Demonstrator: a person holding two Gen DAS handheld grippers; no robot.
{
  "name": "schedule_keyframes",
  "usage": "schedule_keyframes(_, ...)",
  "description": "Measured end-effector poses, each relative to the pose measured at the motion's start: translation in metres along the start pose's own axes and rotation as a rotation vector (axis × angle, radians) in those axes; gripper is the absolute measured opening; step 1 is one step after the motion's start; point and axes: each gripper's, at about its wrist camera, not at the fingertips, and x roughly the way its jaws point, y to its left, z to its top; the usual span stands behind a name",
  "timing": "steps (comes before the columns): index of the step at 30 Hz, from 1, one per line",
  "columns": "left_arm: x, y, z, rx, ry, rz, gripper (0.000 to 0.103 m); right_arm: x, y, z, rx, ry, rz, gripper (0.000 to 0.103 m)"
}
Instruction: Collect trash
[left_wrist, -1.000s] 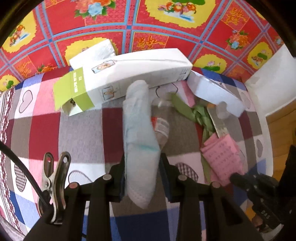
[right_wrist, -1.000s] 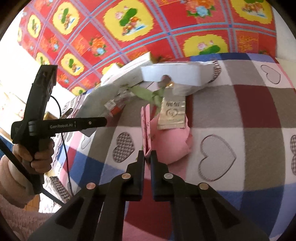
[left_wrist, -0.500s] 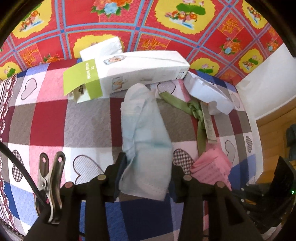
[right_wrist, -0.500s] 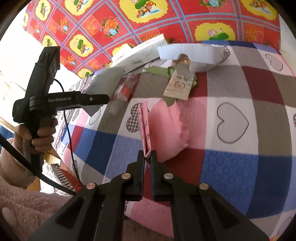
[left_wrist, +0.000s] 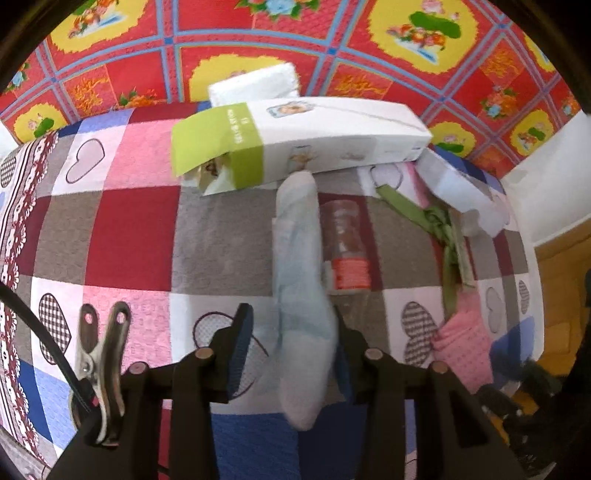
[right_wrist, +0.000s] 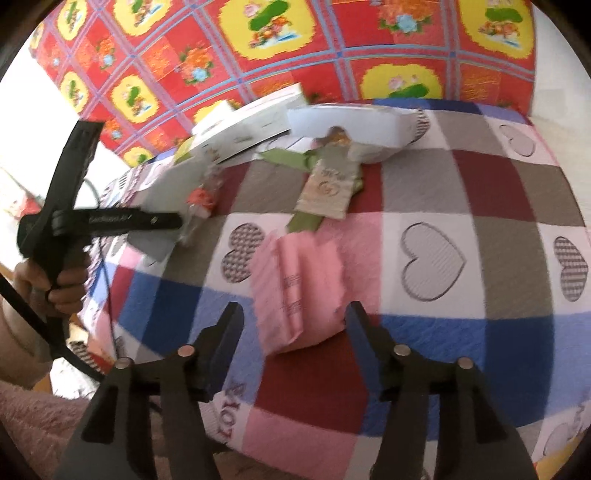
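On a patchwork quilt (right_wrist: 436, 192), the right tongs (right_wrist: 293, 321), just opened, straddle a pink wrapper (right_wrist: 299, 291) without touching, while the left tongs (left_wrist: 291, 343) stand apart around a pale blue cloth (left_wrist: 299, 280) near the long white box (left_wrist: 332, 140).

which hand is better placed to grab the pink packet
Right. The right tool, whose jaws have just been opening, straddles the pink packet without pressing it. The left tool, jaws just closing, has a pale blue pad between them, and the packet lies off to its side.
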Motion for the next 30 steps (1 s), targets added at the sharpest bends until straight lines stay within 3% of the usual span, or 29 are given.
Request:
schedule_keyframes(1, 0.002, 0.002, 0.000, -0.007, 0.004, 0.000, 0.024, 0.001, -0.002, 0.001, 0.009, -0.002, -0.004, 0.060)
schedule_keyframes(7, 0.000, 0.007, 0.001, 0.004, 0.000, -0.026, 0.019, 0.017, -0.003, 0.003, 0.053, 0.018, 0.023, 0.060)
schedule_keyframes(12, -0.005, 0.004, -0.003, 0.039, -0.015, -0.039, 0.018, 0.022, 0.002, 0.005, 0.063, 0.014, -0.019, 0.059)
schedule_keyframes(14, -0.008, 0.003, -0.004, 0.046, -0.016, -0.044, 0.018, 0.022, 0.001, 0.005, 0.093, 0.017, -0.029, 0.041)
schedule_keyframes(16, -0.012, 0.004, -0.007, 0.053, -0.017, -0.049, 0.018, 0.020, 0.000, 0.002, 0.120, 0.009, -0.024, 0.035)
schedule_keyframes(17, -0.014, 0.002, -0.008, 0.059, -0.019, -0.048, 0.018, 0.018, 0.000, 0.001, 0.131, 0.001, -0.025, 0.025)
schedule_keyframes(20, -0.019, 0.001, -0.011, 0.091, -0.029, -0.041, 0.018, 0.010, 0.004, -0.002, 0.151, -0.030, -0.034, 0.017)
schedule_keyframes(22, -0.022, 0.000, -0.013, 0.110, -0.034, -0.045, 0.018, 0.004, 0.008, -0.005, 0.156, -0.052, -0.047, 0.003)
schedule_keyframes(30, -0.036, -0.004, -0.021, 0.183, -0.053, -0.078, 0.018, -0.021, 0.040, -0.015, 0.135, -0.142, -0.081, 0.002)
